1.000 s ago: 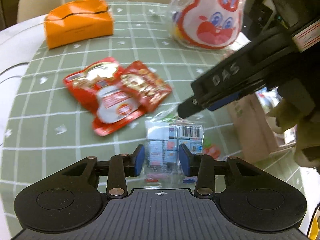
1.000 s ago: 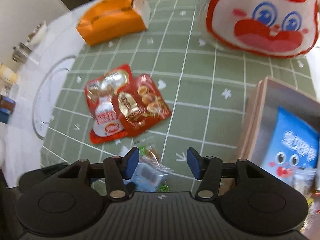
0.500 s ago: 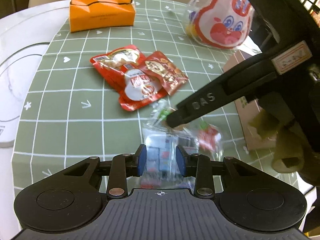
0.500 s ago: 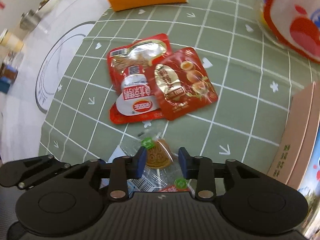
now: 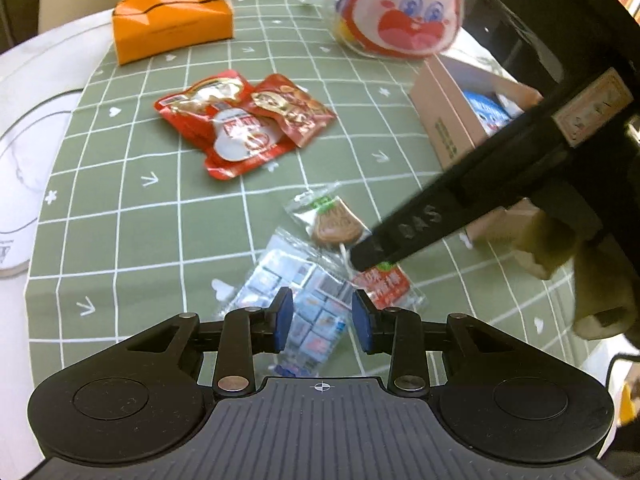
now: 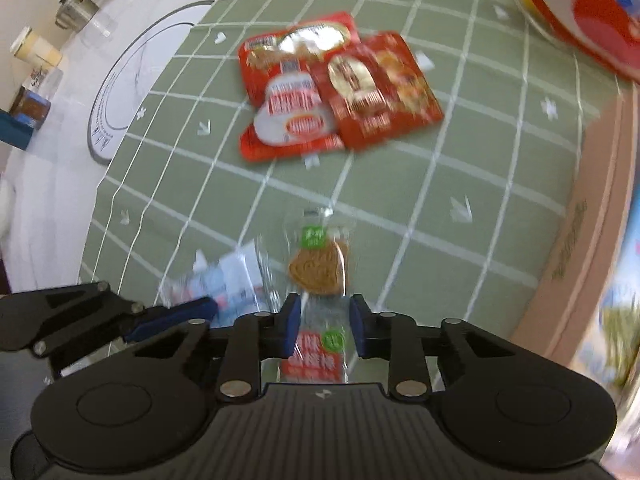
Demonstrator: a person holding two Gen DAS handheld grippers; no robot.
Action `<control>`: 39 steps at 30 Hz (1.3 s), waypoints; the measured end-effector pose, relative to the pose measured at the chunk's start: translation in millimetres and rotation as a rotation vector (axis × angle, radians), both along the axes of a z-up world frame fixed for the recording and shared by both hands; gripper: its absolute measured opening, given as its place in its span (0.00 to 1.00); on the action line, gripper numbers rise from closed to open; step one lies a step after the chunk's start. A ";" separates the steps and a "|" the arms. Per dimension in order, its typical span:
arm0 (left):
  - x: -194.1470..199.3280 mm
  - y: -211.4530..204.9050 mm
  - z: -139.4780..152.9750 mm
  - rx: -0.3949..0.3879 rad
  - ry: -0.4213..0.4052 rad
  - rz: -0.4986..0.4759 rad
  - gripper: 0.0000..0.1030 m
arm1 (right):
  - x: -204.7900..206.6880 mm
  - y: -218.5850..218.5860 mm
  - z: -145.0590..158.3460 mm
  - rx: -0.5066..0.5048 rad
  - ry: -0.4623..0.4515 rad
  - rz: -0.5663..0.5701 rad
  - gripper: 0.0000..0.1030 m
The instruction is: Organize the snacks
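Observation:
A clear packet of small blue-and-white sweets (image 5: 304,292) lies on the green checked cloth between the pads of my left gripper (image 5: 322,317), whose jaws stand partly apart around it. A clear lollipop packet with a brown heart-shaped sweet (image 5: 335,226) and a red label lies beside it. My right gripper (image 6: 323,330) straddles that lollipop packet (image 6: 320,268), its jaws narrowly apart; its finger (image 5: 404,232) reaches in from the right in the left wrist view. Two red snack pouches (image 5: 240,120) overlap farther back.
A pink cardboard box (image 5: 444,120) holding a blue snack bag stands at the right. A rabbit-face bag (image 5: 404,8) and an orange box (image 5: 172,16) sit at the far edge. A white round mat (image 6: 120,92) lies left of the cloth.
My left gripper has drawn back and its jaws have widened a little around the sweets packet. My right gripper has slid back along the lollipop packet, now over its red label end.

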State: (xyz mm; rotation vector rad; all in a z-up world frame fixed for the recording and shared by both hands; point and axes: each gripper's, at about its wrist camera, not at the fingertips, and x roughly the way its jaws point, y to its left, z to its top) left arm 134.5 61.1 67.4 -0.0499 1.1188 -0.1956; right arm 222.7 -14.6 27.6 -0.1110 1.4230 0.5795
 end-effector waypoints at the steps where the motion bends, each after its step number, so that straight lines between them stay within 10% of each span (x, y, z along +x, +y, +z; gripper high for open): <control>1: -1.1 -0.2 0.2 0.006 0.000 -0.004 0.36 | -4.6 -4.3 -0.3 0.002 -0.001 -0.004 0.20; 10: 6.4 17.9 -5.0 0.086 -0.034 -0.012 0.47 | -45.8 -20.4 13.3 -0.011 -0.163 -0.018 0.21; 19: 10.2 41.7 -10.6 -0.031 -0.001 -0.040 0.48 | -36.0 -1.4 1.9 0.040 -0.291 -0.111 0.42; 28: 0.8 22.8 -9.5 -0.031 0.005 -0.127 0.47 | -86.2 -26.4 -1.0 0.038 -0.243 -0.233 0.14; 39: -51.3 -24.7 -12.2 0.019 0.017 -0.224 0.45 | -166.9 -89.3 -2.1 0.037 -0.368 -0.376 0.13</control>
